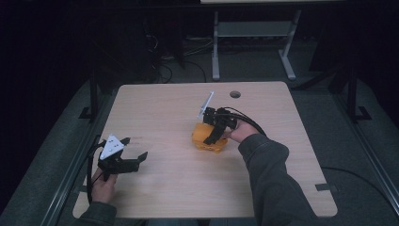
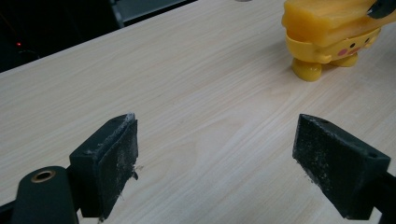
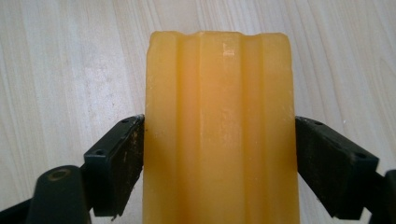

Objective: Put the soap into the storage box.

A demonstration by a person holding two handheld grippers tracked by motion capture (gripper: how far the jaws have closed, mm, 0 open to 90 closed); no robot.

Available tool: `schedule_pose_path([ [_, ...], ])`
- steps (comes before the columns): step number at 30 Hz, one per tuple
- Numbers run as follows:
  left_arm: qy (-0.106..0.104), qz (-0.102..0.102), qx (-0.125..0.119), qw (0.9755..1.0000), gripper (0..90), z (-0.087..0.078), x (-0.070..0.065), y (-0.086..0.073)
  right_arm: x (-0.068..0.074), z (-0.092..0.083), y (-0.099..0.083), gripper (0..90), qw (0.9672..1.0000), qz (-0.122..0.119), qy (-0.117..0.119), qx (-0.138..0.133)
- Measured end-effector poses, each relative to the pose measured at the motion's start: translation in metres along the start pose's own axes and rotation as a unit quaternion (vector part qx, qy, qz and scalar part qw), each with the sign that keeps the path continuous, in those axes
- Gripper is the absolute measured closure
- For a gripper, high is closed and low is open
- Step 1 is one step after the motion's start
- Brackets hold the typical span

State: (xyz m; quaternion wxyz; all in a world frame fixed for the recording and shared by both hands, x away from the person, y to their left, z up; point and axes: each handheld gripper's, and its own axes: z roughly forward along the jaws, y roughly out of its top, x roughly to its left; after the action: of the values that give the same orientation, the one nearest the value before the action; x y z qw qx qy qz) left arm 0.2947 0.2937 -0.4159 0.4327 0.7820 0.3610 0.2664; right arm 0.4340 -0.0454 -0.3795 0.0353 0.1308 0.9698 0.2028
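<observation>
Yellow plastic, a toy figure (image 1: pixel 207 139) with a ridged block top and a small face with pink cheeks, sits near the middle of the wooden table (image 1: pixel 160 188), toward its right. In the right gripper view the ridged top (image 3: pixel 219 135) runs lengthwise straight away from the camera, and both black jaws press its two long flanks, so the right gripper (image 1: pixel 217 133) is closed on the toy across its short width, coming from above. The left gripper (image 1: pixel 134 150) hovers well apart near the table's left front edge, jaws spread wide and empty. From there the toy (image 2: pixel 329 35) lies ahead and to the right, standing on its feet.
</observation>
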Motion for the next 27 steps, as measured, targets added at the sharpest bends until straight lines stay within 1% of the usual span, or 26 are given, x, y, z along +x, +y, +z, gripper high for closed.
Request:
schedule_pose_path([
  [1,0.0,0.001,0.0,1.0,13.4,0.0,0.0,0.0,0.0,0.001,0.0,18.6,1.0,-0.004,-0.003,0.002],
  [5,-0.001,0.0,0.0,1.0,13.4,0.0,0.0,0.0,0.0,-0.001,-0.001,19.3,1.0,-0.001,-0.003,0.0],
  [15,-0.001,-0.001,0.0,1.0,13.4,0.0,0.0,0.0,0.0,-0.006,-0.006,19.5,0.9999,0.0,-0.004,-0.014],
  [18,0.0,0.0,0.001,1.0,13.4,0.0,0.0,0.0,0.0,-0.01,-0.007,19.7,0.9998,-0.001,-0.008,-0.017],
  [22,-0.001,-0.001,0.0,1.0,13.4,0.0,0.0,0.0,0.0,-0.014,-0.009,21.3,0.9997,-0.001,-0.007,-0.024],
  [27,-0.001,-0.001,0.001,1.0,13.5,0.0,0.0,0.0,0.001,-0.019,-0.011,21.5,0.9995,0.003,-0.01,-0.03],
])
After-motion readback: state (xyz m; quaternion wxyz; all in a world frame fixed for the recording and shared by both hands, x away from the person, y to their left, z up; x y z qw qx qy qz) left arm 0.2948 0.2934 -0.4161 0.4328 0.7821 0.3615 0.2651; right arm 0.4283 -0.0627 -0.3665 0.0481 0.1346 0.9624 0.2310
